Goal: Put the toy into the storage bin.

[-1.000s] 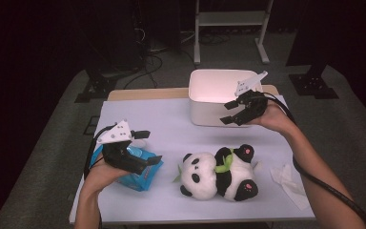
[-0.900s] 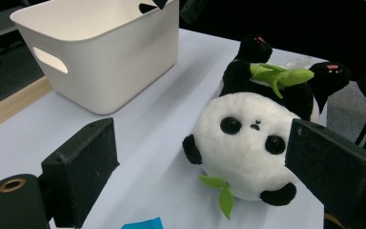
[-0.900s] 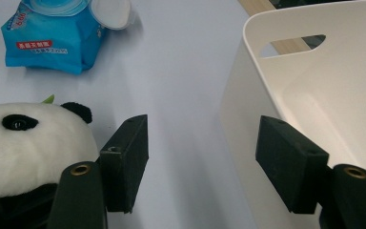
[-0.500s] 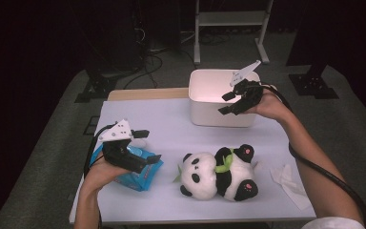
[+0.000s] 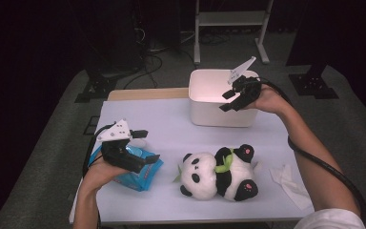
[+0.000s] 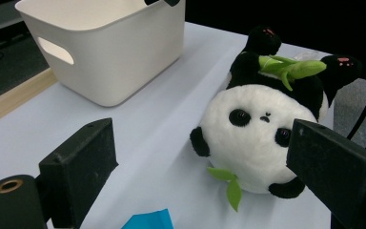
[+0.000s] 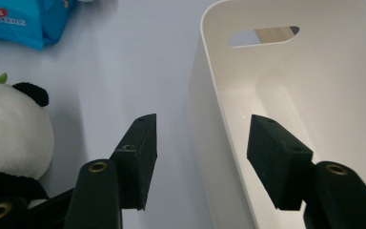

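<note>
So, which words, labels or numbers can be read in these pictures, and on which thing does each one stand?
Blue wipes pack: a red label with white characters and a line of white print below it, all too small and blurred to read.
White bin: no text.
Toy panda: no text.
Crumpled tissue: no text.
Nothing can be quoted with certainty.

The bin (image 5: 221, 109) is smooth, matt white plastic. The panda (image 5: 219, 172) is fuzzy plush with felt-like green leaves, and the blue pack (image 5: 140, 169) is glossy film. The jaws are rough matt black, brass-ringed.
</note>
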Action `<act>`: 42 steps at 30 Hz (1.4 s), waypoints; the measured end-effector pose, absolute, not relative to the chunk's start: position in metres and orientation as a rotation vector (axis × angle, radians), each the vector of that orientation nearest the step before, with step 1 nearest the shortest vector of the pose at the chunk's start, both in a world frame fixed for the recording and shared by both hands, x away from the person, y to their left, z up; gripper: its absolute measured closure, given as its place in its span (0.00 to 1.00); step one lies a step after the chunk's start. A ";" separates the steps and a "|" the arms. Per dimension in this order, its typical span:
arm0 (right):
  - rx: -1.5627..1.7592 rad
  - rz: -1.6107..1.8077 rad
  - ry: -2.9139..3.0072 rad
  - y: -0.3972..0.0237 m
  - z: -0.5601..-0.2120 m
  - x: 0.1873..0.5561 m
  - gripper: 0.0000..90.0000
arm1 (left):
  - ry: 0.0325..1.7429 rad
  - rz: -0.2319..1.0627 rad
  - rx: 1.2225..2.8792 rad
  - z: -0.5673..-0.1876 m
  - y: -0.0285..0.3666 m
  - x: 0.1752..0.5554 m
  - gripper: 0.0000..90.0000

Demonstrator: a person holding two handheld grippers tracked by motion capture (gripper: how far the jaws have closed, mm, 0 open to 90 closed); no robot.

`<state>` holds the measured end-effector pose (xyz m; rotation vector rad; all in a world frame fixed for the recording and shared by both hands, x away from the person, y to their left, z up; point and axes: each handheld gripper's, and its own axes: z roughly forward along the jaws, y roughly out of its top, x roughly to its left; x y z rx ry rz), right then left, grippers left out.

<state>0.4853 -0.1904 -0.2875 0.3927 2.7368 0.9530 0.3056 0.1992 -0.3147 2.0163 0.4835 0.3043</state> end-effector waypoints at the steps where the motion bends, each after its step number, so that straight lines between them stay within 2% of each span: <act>1: 0.396 0.951 2.741 -0.190 -0.288 0.486 0.48 | 0.484 0.305 2.016 -0.314 0.199 0.305 0.09; 16: 0.407 0.902 2.769 -0.187 -0.297 0.503 0.53 | 0.457 0.277 2.017 -0.314 0.195 0.304 0.09; 22: 0.385 0.868 2.796 -0.180 -0.302 0.509 0.59 | 0.467 0.273 2.028 -0.316 0.195 0.306 0.09; 36: 0.336 0.848 2.856 -0.162 -0.314 0.521 0.93 | 0.470 0.269 2.016 -0.314 0.199 0.305 0.09; 42: 0.328 0.892 2.876 -0.165 -0.316 0.522 0.95 | 0.477 0.273 2.018 -0.314 0.201 0.305 0.09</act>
